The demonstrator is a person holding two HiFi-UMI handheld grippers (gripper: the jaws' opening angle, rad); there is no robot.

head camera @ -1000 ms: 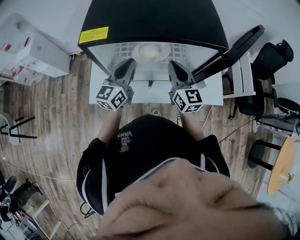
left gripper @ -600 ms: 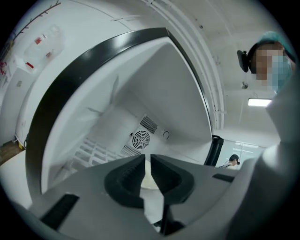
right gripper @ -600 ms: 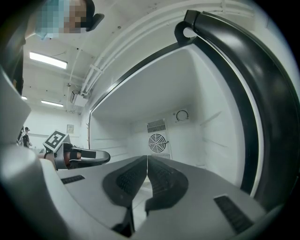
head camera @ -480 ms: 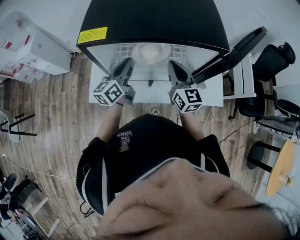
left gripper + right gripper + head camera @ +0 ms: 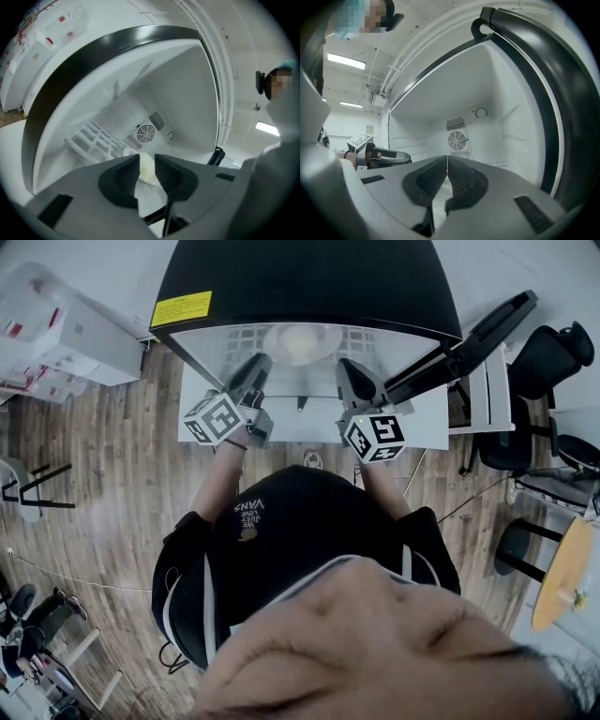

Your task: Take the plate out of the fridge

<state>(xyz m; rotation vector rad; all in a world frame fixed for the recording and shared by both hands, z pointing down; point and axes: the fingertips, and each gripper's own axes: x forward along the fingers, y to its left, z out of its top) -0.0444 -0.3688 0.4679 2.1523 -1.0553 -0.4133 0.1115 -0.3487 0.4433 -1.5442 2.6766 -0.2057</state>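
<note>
A pale round plate (image 5: 302, 341) lies on the white wire shelf (image 5: 375, 341) inside the open black-topped fridge (image 5: 300, 282). My left gripper (image 5: 259, 366) points level into the fridge, just short of the plate's left rim. Its jaws have just been opening and stand slightly apart, open, gripping nothing. In the left gripper view (image 5: 147, 159) the plate (image 5: 147, 171) shows through the gap, beyond the tips. My right gripper (image 5: 345, 369) hovers by the plate's right side, shut and empty (image 5: 447, 158).
The fridge door (image 5: 469, 334) stands open at the right with a white door shelf (image 5: 489, 381). Office chairs (image 5: 548, 352) and a round wooden table (image 5: 562, 568) are further right. White boxes (image 5: 66, 343) sit at the left on the wood floor.
My left gripper has rolled about its own axis and shifted slightly, its marker cube now turned leftward. Its jaws have parted a little. The right gripper has kept still.
</note>
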